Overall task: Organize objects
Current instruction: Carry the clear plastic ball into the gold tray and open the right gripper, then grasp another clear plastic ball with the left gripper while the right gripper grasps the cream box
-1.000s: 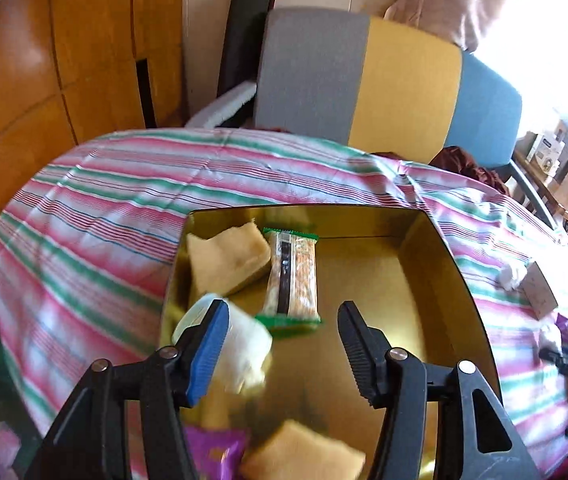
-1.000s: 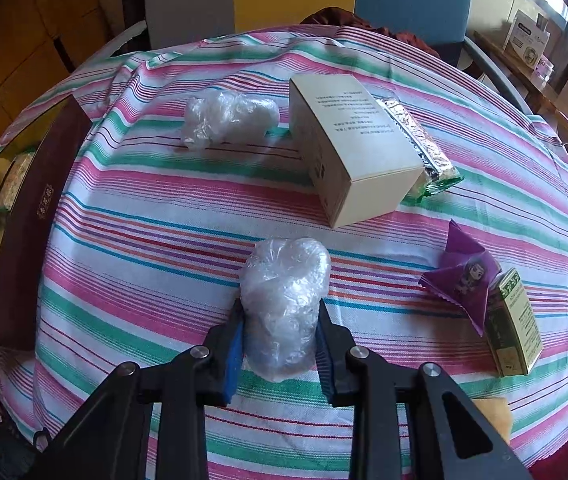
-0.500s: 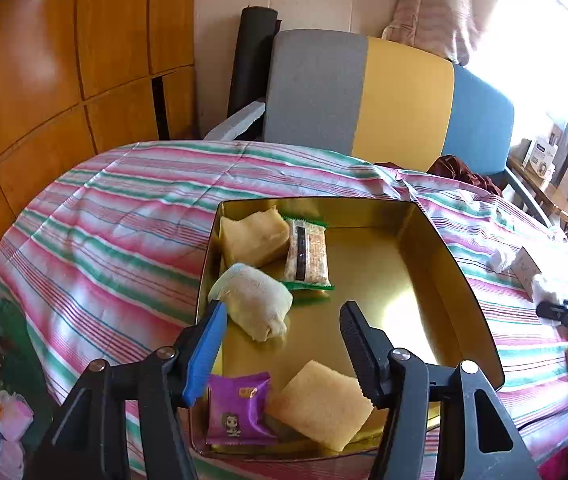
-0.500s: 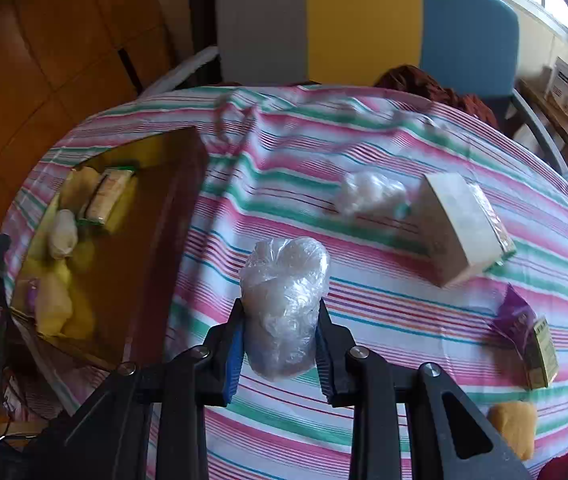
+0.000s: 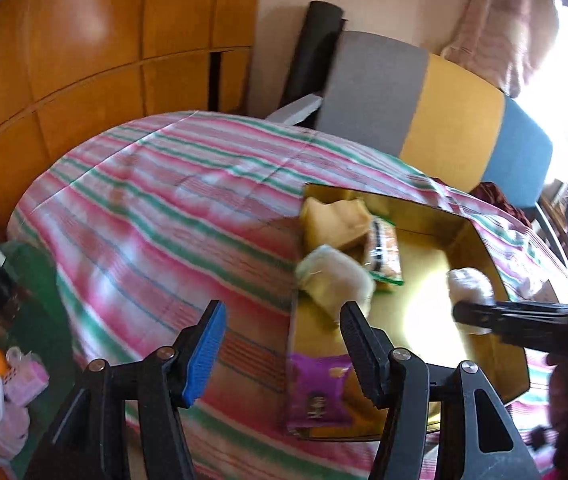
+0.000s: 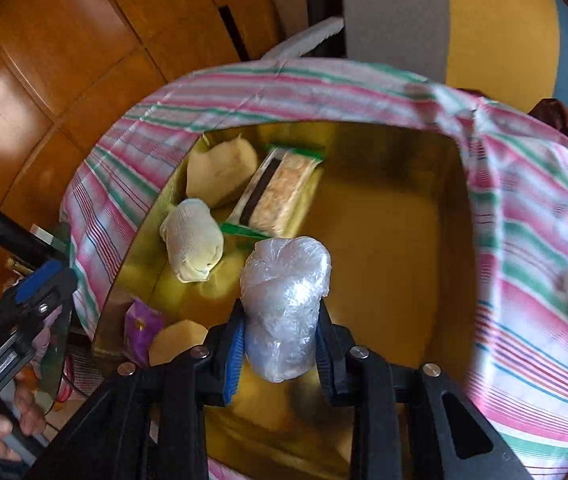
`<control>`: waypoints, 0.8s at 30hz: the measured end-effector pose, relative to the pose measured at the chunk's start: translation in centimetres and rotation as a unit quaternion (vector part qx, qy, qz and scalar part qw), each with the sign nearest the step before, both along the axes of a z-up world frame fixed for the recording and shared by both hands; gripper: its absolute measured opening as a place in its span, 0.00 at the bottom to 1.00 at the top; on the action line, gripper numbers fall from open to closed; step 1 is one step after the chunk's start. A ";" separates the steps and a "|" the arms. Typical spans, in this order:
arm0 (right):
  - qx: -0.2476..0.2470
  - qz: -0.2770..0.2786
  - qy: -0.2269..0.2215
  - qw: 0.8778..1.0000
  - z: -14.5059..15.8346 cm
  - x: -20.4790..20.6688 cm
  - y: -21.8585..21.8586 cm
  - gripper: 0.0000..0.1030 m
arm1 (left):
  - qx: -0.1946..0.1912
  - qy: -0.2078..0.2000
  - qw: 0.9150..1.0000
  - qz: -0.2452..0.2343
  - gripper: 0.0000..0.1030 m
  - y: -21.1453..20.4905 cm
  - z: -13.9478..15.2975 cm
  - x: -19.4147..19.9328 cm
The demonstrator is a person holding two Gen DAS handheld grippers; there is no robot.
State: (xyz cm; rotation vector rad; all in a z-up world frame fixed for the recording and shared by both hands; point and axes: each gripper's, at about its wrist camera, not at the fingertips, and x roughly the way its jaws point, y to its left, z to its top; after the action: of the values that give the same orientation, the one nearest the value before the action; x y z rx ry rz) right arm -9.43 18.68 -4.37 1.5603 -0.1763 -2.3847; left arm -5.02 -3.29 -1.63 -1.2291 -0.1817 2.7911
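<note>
A round table is covered by a striped cloth (image 5: 172,216) of thin woven fabric, banded in pink, green and white and lightly creased. Behind it a padded chair back (image 5: 423,108) is seen in grey, yellow and blue panels, and glossy orange wood panelling (image 5: 84,52) fills the wall.

On the cloth a wide, shallow gold box (image 6: 395,216) is set, its inner walls mirror-smooth and reflective, its corners squared. Inside it, toward the far left corner, a pale yellow soft-looking block (image 6: 220,172) is lodged, with a flat clear-and-green snack packet (image 6: 280,192) just beside it. A rounded bundle in white foam netting (image 6: 194,240) lies nearer, and a small glossy purple packet (image 6: 142,326) is seen at the near left wall, beside a pale yellow piece that is partly hidden.

The plastic-wrapped bundle (image 6: 285,312), an upright crinkled lump of clear film with a rounded top, is pinched at its lower sides between the pads of the right gripper (image 6: 280,354) and is held above the middle of the box's floor, clear of the other contents. The jaws have just been eased slightly apart, yet the bundle is seen pressed between them.

The left gripper (image 5: 280,344) is held over the near left edge of the box, its jaws spread with nothing between them; one pad is blue and ribbed, the other black.
</note>
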 end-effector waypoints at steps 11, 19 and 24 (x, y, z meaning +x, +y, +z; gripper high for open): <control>-0.040 0.026 -0.020 0.999 -2.2 -0.8 -3.7 0.44 | 0.003 -0.014 1.000 0.015 0.58 -1.8 -1.6 0.3; -0.042 0.009 0.004 0.999 -0.7 0.6 -2.1 0.50 | -0.004 -0.007 1.000 -0.003 0.58 -0.3 -1.1 0.7; -0.039 -0.002 0.018 0.999 0.2 1.9 -0.6 0.50 | -0.011 0.000 1.000 -0.018 0.60 0.8 -0.5 1.1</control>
State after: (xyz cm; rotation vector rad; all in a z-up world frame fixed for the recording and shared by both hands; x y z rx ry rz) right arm -7.52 18.08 -4.13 1.4825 -0.2616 -2.3786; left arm -3.89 -2.48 -2.09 -1.2260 -0.1280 2.7696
